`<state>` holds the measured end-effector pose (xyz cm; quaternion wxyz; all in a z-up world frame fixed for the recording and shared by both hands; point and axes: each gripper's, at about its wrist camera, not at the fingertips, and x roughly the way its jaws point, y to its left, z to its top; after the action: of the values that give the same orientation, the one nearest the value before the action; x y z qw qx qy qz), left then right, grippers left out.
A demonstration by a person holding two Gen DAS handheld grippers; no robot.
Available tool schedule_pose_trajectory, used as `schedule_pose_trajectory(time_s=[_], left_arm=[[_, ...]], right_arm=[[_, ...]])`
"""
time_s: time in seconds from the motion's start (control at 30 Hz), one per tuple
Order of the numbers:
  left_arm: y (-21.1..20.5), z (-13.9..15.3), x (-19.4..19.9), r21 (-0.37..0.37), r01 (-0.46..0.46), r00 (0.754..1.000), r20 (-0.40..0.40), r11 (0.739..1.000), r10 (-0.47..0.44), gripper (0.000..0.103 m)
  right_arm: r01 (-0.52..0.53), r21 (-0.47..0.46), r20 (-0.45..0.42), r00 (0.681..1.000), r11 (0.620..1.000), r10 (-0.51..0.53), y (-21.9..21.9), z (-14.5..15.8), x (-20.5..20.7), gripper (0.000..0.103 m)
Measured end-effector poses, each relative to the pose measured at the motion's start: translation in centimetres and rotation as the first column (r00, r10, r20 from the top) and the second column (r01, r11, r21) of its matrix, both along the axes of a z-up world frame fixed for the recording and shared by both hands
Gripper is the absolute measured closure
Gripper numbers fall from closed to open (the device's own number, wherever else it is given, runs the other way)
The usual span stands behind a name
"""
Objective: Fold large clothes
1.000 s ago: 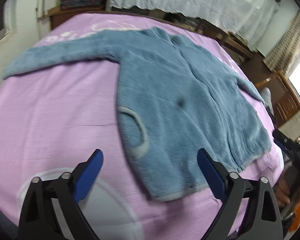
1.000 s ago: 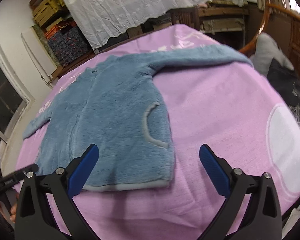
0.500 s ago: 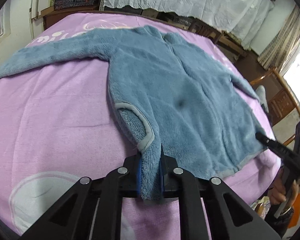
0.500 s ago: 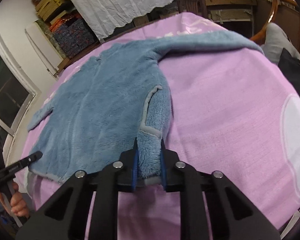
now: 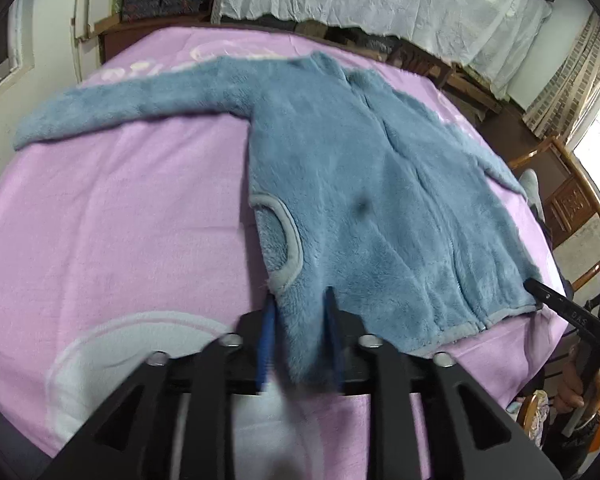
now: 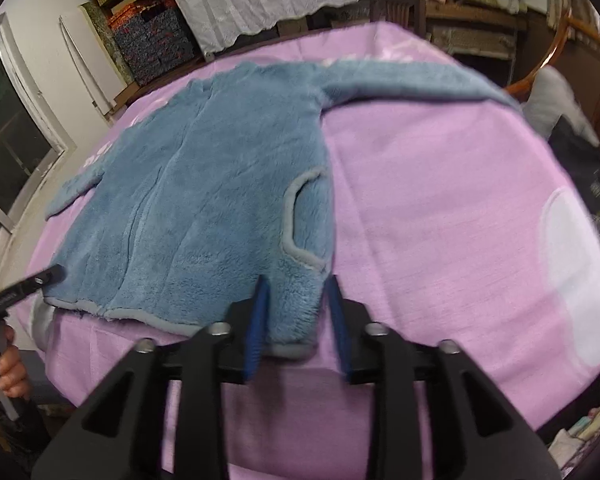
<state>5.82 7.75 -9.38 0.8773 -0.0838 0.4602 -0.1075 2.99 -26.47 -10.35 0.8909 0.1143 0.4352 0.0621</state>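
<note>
The fluffy blue fleece jacket [image 5: 364, 200] lies flat, sleeves spread, on the pink blanket-covered bed [image 5: 120, 220]. The left gripper [image 5: 298, 332] pinches the hem's left corner beside the grey-trimmed pocket [image 5: 284, 240] (blue pads slightly apart around thick pile). The right gripper [image 6: 296, 320] clasps the opposite corner likewise, seemingly so both bottom corners can lift together for a fold.
</note>
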Motion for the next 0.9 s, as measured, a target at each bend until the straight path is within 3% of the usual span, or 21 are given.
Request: schedule_pose_trajectory(time_s=[0.07,0.2,0.3,0.4,0.53,0.7,0.9], left_arm=[[1.1,1.1,-0.4,0.018,-0.042,0.998,0.05,0.999,0.041,0.046],[1.3,3.4,0.7,0.047,-0.066,0.993,0.096,0.997,0.061,0.046],[-0.4,4.6,3.2,0.08,-0.032,0.993,0.117,0.996,0.022,0.046],[-2.8,5.3,6.3,0.119,0.008,0.992,0.128,0.993,-0.023,0.045],[-5.2,5.1,11.9,0.113,0.034,0.994,0.101,0.993,-0.046,0.039],[-6.3,2.7,17.2,0.117,0.046,0.998,0.042,0.992,-0.051,0.039],[-6.1,-2.0,22.4,0.162,0.028,0.998,-0.054,0.986,-0.02,0.038]], right_arm=[[0.03,-0.009,0.041,0.999,1.0,-0.03,-0.8,1.1,-0.5,0.058],[-0.004,0.038,0.113,0.994,0.999,0.0,-0.9,4.1,1.2,0.058],[-0.068,0.014,0.153,0.986,0.998,0.065,1.4,5.7,4.6,0.058],[-0.11,0.023,0.141,0.984,0.994,0.105,3.6,6.1,8.6,0.058],[-0.123,0.056,0.088,0.989,0.991,0.118,5.1,5.4,14.9,0.058],[-0.147,0.206,-0.016,0.988,0.968,0.153,5.6,2.3,22.6,0.058],[-0.132,0.257,-0.08,0.984,0.957,0.157,4.4,-1.8,26.7,0.059]])
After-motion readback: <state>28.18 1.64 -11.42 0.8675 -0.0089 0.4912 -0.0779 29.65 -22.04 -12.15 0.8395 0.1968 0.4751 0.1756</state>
